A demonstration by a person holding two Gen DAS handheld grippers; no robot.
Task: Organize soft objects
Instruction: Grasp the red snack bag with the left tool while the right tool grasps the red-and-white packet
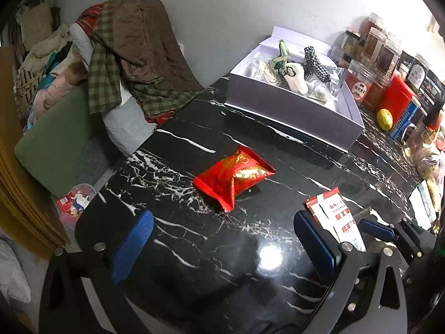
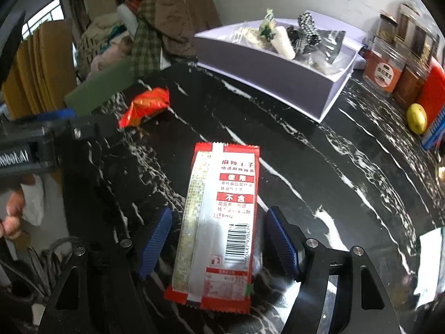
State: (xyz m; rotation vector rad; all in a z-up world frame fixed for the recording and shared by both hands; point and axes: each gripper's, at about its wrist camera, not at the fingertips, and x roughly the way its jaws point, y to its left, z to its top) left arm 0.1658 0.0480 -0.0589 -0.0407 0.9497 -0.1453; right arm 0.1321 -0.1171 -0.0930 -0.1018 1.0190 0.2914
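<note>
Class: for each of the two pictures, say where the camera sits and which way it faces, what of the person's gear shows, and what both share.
Left wrist: on the left tool, angled down at the red packet; its blue fingers show.
Right wrist: on the right tool, angled down at the white-and-red packet lying between open fingers; a hand shows.
Shared: both packets, white box, black table.

Dim fisheye views; lamp glare on glossy table.

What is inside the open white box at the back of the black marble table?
The open white box holds a black-and-white checked cloth, a cream soft toy with glasses, a green patterned piece and clear plastic packets. Whatever lies beneath them and behind the near wall is hidden.
</note>
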